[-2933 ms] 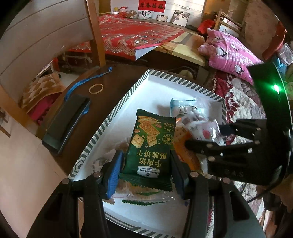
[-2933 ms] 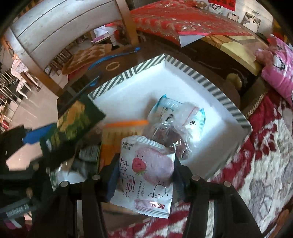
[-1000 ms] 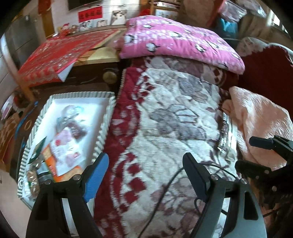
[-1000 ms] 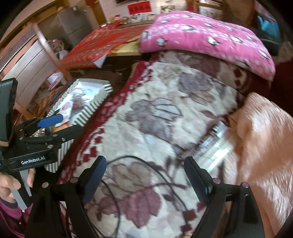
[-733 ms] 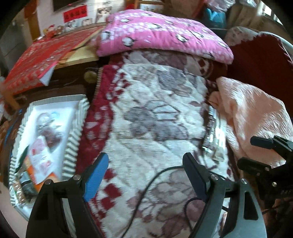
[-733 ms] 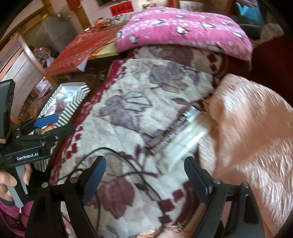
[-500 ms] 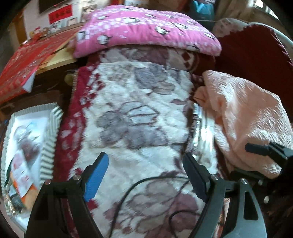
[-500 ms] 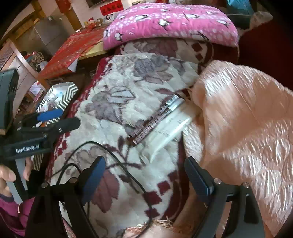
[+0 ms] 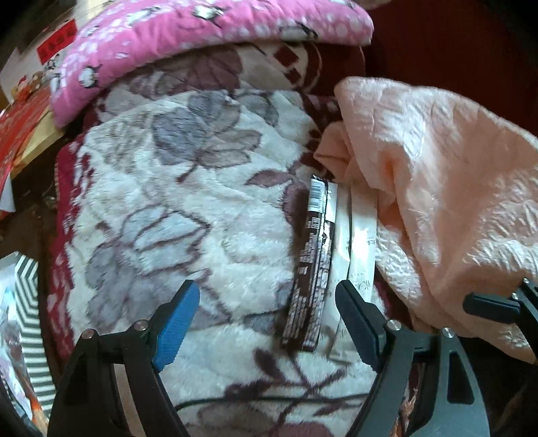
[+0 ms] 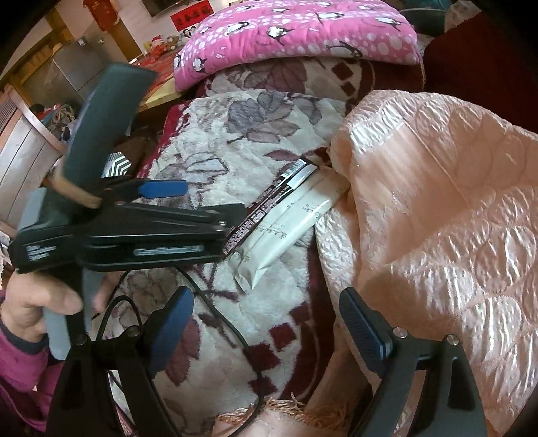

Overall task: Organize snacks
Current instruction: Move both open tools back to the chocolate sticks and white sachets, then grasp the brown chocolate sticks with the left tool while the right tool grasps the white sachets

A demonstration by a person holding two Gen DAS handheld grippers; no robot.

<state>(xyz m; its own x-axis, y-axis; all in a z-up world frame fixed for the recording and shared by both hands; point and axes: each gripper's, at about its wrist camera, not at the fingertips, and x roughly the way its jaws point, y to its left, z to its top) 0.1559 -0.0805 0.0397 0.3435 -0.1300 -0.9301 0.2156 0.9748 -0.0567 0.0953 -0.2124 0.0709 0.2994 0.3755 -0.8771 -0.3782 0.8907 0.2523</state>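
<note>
The left claw [image 9: 265, 322] is spread wide and holds nothing. It hangs over a flowered blanket [image 9: 175, 215], and a dark wrapper [image 9: 311, 265] lies on the blanket just inside its right finger [image 9: 356, 319]; whether that finger touches the wrapper cannot be told. A cream packet [image 9: 353, 235] lies right beside the dark wrapper, on its right, and the same finger covers the packet's lower end. A peach quilt [image 9: 447, 188] overlaps the far ends of both snacks.

The right claw [image 10: 265, 336] is also spread, with only blanket and a black cable [image 10: 232, 329] between its fingers; it grips nothing. In its view the left claw reaches in from the left, a hand [image 10: 37, 306] on its handle, and its near finger hides the lower end of the dark wrapper. The print on both snacks is too small to read.

At the far left of the left view a striped tray [image 9: 28, 312] is cut off by the edge, and the packets inside it are blurred. A pink penguin pillow [image 10: 296, 30] lies at the head of the blanket.
</note>
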